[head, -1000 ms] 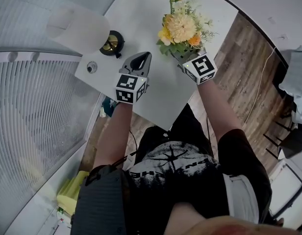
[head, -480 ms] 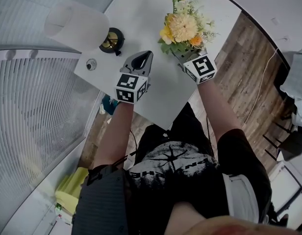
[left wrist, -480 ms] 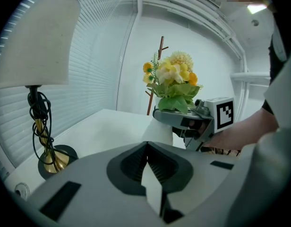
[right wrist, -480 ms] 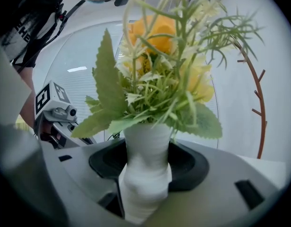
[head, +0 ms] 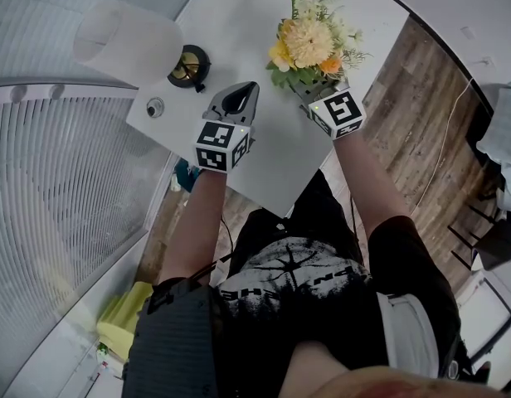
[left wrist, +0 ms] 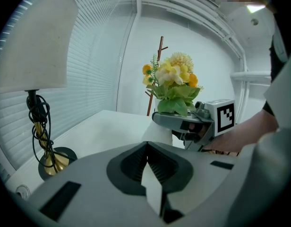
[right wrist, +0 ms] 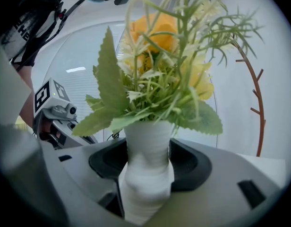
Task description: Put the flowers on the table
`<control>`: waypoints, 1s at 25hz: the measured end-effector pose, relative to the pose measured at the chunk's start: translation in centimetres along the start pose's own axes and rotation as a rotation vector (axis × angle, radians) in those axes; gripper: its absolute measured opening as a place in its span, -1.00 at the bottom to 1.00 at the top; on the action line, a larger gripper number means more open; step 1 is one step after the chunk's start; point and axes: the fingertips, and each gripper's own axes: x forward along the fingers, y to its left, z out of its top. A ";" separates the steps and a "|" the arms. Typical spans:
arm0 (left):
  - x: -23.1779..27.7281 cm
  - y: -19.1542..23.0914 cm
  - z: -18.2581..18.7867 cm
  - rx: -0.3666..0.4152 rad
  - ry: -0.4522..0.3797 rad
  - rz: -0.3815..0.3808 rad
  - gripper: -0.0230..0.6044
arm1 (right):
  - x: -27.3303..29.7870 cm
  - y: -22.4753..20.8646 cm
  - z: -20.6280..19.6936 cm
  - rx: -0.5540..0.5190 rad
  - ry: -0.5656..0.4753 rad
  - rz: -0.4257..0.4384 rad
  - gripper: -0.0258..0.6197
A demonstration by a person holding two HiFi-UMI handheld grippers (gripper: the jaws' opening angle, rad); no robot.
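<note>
Flowers [head: 309, 44], yellow and orange with green leaves, stand in a white vase [right wrist: 148, 174]. The vase is right between the fingers [right wrist: 190, 167] of my right gripper [right wrist: 148, 143]. One finger is on each side of the thin part of the vase, just under the leaves. Both dark pads touch the vase, so my right fingers are pinching it, and they stand wide because the vase is wide. The flowers stick up above the fingers and the round bottom of the vase hangs below them.

From the head view, the flowers are over the white counter [head: 239, 23], near its edge on my right side. From the left gripper view I see the white bottom of the vase low over the counter, but I cannot tell if it touches.

My left gripper [left wrist: 146, 144] is near the other one, to the left, also over the counter. Its fingers [left wrist: 131, 167] are pressed together at the tips and there is nothing between them.

A lamp [head: 127, 40] with a white shade and a gold foot stands on the counter, further to the left, well apart from the flowers
</note>
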 end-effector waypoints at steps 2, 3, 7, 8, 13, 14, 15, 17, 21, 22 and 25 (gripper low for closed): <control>0.1 -0.2 0.1 0.002 -0.001 -0.005 -0.89 | -0.2 -0.2 -0.1 0.011 0.004 -0.007 -0.08; 0.1 -0.3 0.1 0.003 -0.001 -0.007 -0.89 | -0.3 -0.3 -0.2 0.016 0.007 -0.008 -0.05; 0.0 -0.6 0.3 0.007 -0.004 -0.014 -0.89 | -0.9 -0.1 -0.4 0.020 0.027 -0.013 -0.02; 0.0 -0.8 0.4 0.008 -0.005 -0.017 -0.89 | -1.2 -0.1 -0.5 0.020 0.033 -0.019 -0.02; -0.5 -1.5 0.7 0.009 -0.027 -0.030 -0.89 | -2.6 -0.1 -1.0 0.012 0.074 -0.067 -0.02; -0.8 -1.7 0.9 0.009 -0.031 -0.032 -0.89 | -3.1 0.0 -0.9 0.019 0.084 -0.078 -0.02; -1.1 -1.9 1.1 0.010 -0.036 -0.033 -0.89 | -3.6 0.1 -0.7 0.027 0.093 -0.088 -0.02; -1.8 -2.4 1.8 0.011 -0.047 -0.035 -0.89 | -4.7 0.2 -0.2 0.035 0.107 -0.111 -0.03; -2.8 -3.0 3.1 0.009 -0.071 -0.037 -0.89 | -6.9 0.5 1.0 0.040 0.131 -0.149 -0.03; -3.2 -3.2 3.3 0.008 -0.078 -0.038 -0.89 | -7.4 0.8 1.2 0.045 0.142 -0.155 -0.03; -4.2 -3.3 3.9 0.013 -0.106 -0.044 -0.89 | -8.4 1.7 2.1 0.052 0.156 -0.173 -0.04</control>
